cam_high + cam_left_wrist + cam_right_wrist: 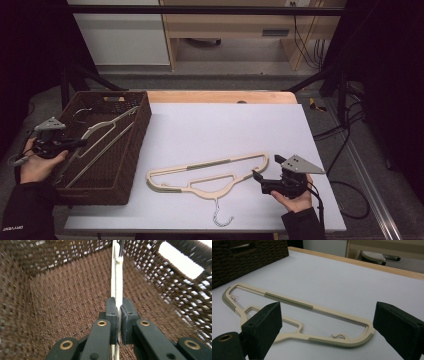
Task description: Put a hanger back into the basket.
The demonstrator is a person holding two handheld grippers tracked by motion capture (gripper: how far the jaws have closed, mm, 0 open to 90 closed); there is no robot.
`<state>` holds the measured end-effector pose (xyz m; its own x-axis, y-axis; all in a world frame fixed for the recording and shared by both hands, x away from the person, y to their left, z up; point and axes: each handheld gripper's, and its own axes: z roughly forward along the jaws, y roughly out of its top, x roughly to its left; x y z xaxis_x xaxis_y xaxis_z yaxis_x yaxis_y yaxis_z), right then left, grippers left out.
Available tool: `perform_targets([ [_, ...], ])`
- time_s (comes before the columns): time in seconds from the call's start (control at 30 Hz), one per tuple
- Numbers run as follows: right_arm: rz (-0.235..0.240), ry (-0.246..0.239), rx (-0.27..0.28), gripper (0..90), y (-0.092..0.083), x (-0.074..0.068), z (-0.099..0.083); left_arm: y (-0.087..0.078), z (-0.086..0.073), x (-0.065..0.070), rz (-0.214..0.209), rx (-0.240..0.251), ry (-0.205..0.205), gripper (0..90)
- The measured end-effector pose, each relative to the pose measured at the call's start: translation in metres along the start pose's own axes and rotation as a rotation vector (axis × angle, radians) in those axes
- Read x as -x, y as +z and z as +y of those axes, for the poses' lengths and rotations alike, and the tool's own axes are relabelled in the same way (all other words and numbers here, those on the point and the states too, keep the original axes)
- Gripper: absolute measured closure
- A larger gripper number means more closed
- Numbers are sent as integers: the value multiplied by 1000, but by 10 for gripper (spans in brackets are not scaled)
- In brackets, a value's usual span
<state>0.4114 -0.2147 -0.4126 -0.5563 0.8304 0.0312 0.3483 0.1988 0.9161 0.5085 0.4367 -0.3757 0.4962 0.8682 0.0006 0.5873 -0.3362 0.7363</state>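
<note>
L tongs clenched on hanger in basket, 9 o'clock; R tongs released by table hanger, 5 o'clock.

Wood-edged table with pale grey top, carrying brown wicker basket at left edge and cream hanger lying flat near front centre, metal hook toward front edge, well clear of basket.
</note>
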Motion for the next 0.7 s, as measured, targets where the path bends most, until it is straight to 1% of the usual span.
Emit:
perform_targets([
  [0.03, -2, 1, 3, 88, -1, 0, 0, 0, 1, -2, 2, -17, -23, 853],
  [0.07, -2, 2, 4, 88, -1, 1, 0, -1, 2, -2, 17, -25, -32, 852],
  [0.1, -2, 2, 4, 88, -1, 1, 0, -1, 2, -2, 17, -25, -32, 846],
  [0.17, -2, 2, 0, 88, 0, 0, 0, -2, 2, -4, 70, -43, -57, 837],
  [0.2, 0, 3, 1, 87, 0, -1, 0, -2, 2, -6, 97, -50, -61, 793],
  [0.23, 0, 3, 1, 87, 0, -1, 0, -3, 2, -7, 117, -49, -77, 793],
  [0.27, -2, 1, 1, 87, 0, 0, 0, -4, 1, -8, 131, -44, -95, 782],
  [0.3, -1, 2, 2, 87, 0, 0, 0, -5, 0, -9, 139, -40, -104, 759],
  [0.33, -2, 2, 2, 87, 0, 0, 0, -6, -1, -11, 152, -41, -119, 698],
  [0.37, -2, 2, 2, 87, 0, 0, 0, -9, -2, -12, 170, -52, -128, 698],
  [0.4, -1, 2, 3, 87, -1, 0, 0, -10, -3, -13, 191, -49, -142, 663],
  [0.43, -1, 4, 4, 87, 0, 0, 0, -12, -4, -14, 192, -52, -145, 657],
  [0.47, 0, 3, 3, 87, 0, 0, 0, -15, -5, -15, 194, -45, -158, 653],
  [0.57, 1, 4, 2, 87, 0, 0, 0, -23, -5, -15, 209, -19, -173, 634],
  [0.6, 0, 4, 4, 87, 0, 0, 0, -27, -4, -14, 214, 5, -187, 626],
  [0.63, -1, 4, 4, 87, 0, -1, 0, -30, -3, -13, 216, 19, -190, 624],
  [0.67, -3, 2, 3, 87, 0, -1, 0, -41, 1, -9, 209, 94, -201, 586],
  [0.7, -1, 1, 3, 87, 0, 0, 0, -41, 1, -9, 209, 94, -201, 576],
])
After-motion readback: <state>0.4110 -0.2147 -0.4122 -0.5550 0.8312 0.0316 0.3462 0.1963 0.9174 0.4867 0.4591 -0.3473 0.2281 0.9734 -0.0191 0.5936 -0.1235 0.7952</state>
